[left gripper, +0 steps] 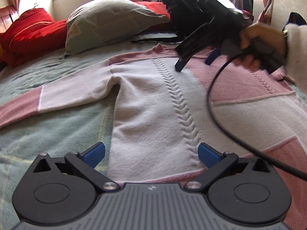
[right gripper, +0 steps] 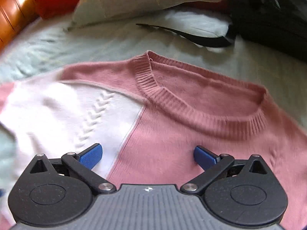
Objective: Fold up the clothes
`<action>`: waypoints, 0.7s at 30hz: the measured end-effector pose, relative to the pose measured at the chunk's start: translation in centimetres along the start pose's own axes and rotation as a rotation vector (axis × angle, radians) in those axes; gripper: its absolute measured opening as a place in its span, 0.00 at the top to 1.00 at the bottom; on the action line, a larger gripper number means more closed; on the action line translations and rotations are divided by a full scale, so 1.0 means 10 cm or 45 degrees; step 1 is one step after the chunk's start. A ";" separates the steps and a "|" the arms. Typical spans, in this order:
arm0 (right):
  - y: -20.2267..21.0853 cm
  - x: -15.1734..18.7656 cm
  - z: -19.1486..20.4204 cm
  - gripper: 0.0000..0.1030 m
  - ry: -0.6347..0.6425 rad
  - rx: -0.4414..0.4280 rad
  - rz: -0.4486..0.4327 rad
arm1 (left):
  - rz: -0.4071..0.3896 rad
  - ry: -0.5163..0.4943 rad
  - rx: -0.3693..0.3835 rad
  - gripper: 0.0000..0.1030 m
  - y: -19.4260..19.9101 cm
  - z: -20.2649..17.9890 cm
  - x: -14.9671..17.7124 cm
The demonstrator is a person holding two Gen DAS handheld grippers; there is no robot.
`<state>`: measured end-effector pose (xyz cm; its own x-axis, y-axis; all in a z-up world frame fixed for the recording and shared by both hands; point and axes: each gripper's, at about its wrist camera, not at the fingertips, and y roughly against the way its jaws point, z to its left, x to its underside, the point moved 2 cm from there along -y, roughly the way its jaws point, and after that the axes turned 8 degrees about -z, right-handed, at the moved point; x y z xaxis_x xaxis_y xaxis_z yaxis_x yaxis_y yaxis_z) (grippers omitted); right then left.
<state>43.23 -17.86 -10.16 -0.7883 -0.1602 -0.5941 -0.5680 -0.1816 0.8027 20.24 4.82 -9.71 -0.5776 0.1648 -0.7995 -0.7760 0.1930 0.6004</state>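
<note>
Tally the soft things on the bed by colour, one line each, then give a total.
Pink and white: 1, the sweater spread flat.
Red: 1, the red cushion at the headboard end.
Grey-beige: 1, the pillow leaning beside it.
White: 1, the white padded item beyond the collar.
Total: 4. More red shows behind the pillow; whether it is a separate piece is unclear.

A pink-and-white knit sweater (left gripper: 153, 103) lies flat and unfolded on the bed, front up, one sleeve stretched out sideways. Its hem sits under the open left tongs (left gripper: 151, 154); its ribbed pink collar (right gripper: 191, 103) lies just ahead of the open right tongs (right gripper: 147, 154).
</note>
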 end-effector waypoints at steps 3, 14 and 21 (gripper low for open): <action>-0.13 -0.14 -0.07 0.00 -0.056 0.055 -0.081 | -0.012 0.027 0.007 0.01 0.02 0.06 -0.02; 0.10 -0.30 0.08 0.00 -0.099 -0.050 -0.092 | -0.037 0.067 0.062 0.01 0.11 0.09 -0.05; 0.14 -0.28 0.82 0.00 0.128 -0.257 0.043 | -0.027 0.058 0.109 0.01 0.11 0.06 0.00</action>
<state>42.74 -9.71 -6.96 -0.7730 -0.2635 -0.5771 -0.4748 -0.3631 0.8017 19.54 5.61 -9.01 -0.5734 0.1159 -0.8110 -0.7650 0.2785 0.5807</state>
